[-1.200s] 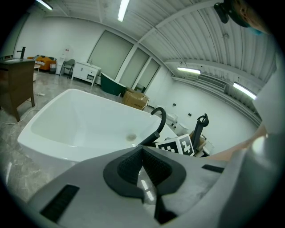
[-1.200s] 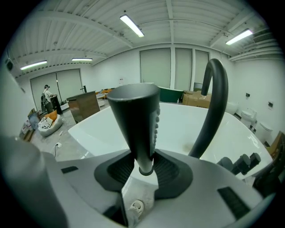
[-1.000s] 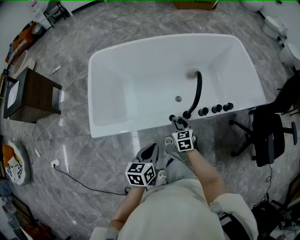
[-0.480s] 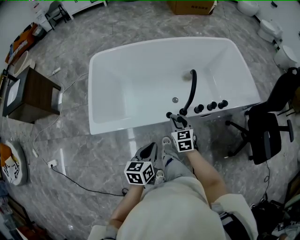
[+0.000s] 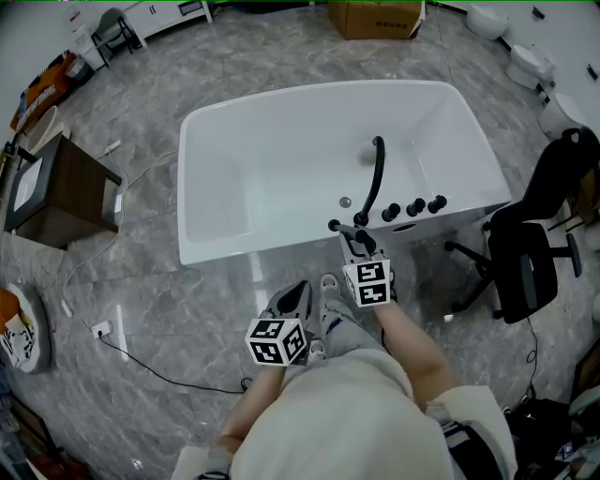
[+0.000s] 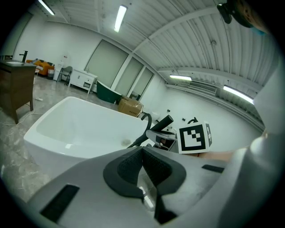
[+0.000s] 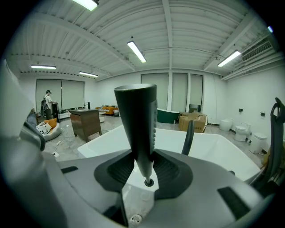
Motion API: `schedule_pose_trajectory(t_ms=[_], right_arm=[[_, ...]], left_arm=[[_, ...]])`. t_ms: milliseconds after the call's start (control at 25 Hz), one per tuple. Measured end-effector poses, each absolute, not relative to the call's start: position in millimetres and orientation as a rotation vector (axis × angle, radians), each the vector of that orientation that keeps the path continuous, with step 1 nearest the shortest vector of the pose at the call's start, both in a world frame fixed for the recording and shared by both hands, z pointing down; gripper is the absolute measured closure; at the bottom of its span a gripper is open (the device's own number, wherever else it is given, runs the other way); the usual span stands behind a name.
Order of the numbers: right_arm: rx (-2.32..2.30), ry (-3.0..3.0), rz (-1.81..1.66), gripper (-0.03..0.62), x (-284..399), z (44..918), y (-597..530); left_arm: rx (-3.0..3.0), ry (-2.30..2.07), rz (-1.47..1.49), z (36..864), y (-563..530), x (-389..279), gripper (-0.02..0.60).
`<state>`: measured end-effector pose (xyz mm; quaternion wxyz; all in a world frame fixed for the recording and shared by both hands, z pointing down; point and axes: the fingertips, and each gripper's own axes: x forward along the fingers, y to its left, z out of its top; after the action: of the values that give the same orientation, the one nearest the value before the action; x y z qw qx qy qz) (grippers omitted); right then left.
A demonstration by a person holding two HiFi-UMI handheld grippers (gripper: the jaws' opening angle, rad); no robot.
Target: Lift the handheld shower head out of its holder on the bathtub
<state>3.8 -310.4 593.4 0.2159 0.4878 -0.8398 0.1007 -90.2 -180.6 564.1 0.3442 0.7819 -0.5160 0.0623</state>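
Note:
The white bathtub [image 5: 225, 187] fills the middle of the head view, with a black curved spout [image 5: 375, 178] and three black knobs [image 5: 413, 207] on its near rim. My right gripper [image 5: 351, 238] hangs over that rim, shut on the black handheld shower head [image 5: 337, 227]. In the right gripper view the shower head [image 7: 136, 120] stands up between the pads of the right gripper [image 7: 143, 164], with the spout [image 7: 189, 136] behind it. My left gripper [image 5: 296, 300] hovers lower and to the left, above the floor. Its pads meet with nothing in them, so the left gripper [image 6: 142, 153] is shut.
A dark wooden cabinet [image 5: 56, 192] stands to the tub's left and a black office chair [image 5: 525, 272] to its right. A cardboard box [image 5: 375, 17] sits beyond the tub. A cable [image 5: 141, 361] trails over the grey marble floor.
My right gripper has risen with the shower head still in its jaws, away from the tub rim. The left gripper has drifted a little. The head view has tilted, so the tub sits higher.

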Motion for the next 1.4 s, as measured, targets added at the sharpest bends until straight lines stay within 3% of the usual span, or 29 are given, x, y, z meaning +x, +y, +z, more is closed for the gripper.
schedule_pose_trajectory(t_ms=[1400], right_arm=[[1.54, -2.572, 0.022, 0.451, 24, 434, -190]], left_arm=[[2.169, -1.391, 0.093, 519, -120, -97, 0.561]])
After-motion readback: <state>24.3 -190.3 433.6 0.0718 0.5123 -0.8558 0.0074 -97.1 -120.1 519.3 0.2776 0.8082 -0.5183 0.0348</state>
